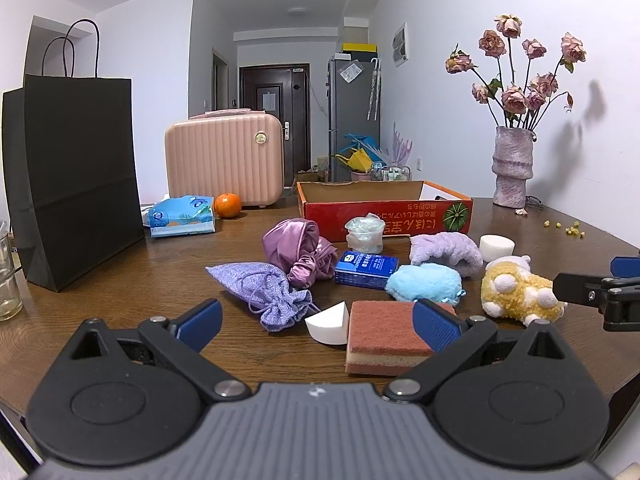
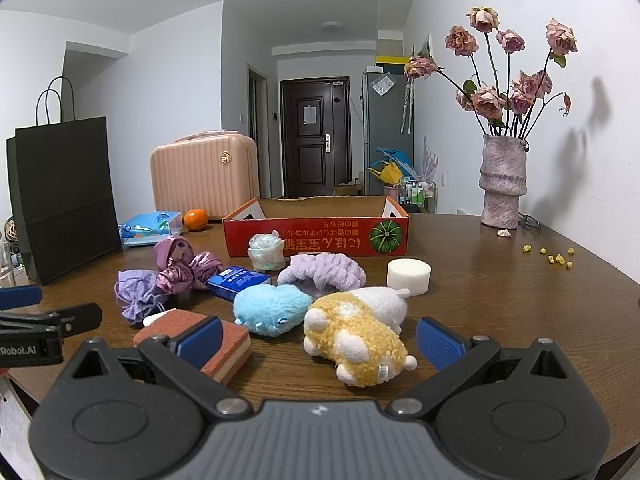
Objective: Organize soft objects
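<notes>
Both grippers, left and right, hang wide open and empty at the table's near edge. Soft toys, including the yellow plush, lie before the empty red box mid-table. A careless reach may knock neighbouring items aside.

A: Count, referenced to the red cardboard box. Plush items in front of it?

B: Two: one yellow-and-white plush animal, one light-blue plush heart.

A: Sponges?

B: Three: one round white foam puck, one white wedge sponge, one brown-topped rectangular scouring sponge.

A: Fabric pieces?

B: Three: one lilac drawstring pouch, one purple satin bonnet, one lavender fleece headband.

A: Other items?

B: One blue flat tissue packet, one clear crumpled plastic roll touching the box front. Left of the box: one orange fruit, one blue tissue pack.
</notes>
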`<state>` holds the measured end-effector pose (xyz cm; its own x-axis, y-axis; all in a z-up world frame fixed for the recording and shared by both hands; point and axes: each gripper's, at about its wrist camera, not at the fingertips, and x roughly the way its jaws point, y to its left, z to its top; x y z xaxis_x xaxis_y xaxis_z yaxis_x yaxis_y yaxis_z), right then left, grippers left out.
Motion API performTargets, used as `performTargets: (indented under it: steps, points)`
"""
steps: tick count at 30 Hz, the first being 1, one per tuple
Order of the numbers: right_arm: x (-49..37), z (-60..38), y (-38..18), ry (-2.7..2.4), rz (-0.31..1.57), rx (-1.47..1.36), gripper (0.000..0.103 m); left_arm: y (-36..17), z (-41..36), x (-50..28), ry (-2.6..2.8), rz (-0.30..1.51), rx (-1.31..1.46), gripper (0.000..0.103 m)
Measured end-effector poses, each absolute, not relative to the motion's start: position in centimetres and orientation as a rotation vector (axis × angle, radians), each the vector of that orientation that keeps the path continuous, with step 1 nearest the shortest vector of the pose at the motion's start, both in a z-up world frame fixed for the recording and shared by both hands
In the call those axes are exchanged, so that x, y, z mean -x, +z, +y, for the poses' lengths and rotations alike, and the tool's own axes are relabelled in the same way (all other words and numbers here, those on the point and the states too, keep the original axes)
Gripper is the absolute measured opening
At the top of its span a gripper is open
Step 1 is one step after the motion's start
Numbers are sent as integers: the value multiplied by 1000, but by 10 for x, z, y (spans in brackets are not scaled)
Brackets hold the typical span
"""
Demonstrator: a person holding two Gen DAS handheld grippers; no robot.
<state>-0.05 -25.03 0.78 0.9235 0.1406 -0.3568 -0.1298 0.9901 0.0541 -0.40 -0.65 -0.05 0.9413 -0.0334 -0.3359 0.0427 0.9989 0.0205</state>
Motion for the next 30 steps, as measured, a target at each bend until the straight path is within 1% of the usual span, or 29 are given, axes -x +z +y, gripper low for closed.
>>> performTargets:
  steps: [30]
  points:
    - [0, -251, 6, 135, 369, -26, 103, -1, -9, 5, -41, 337, -30, 103]
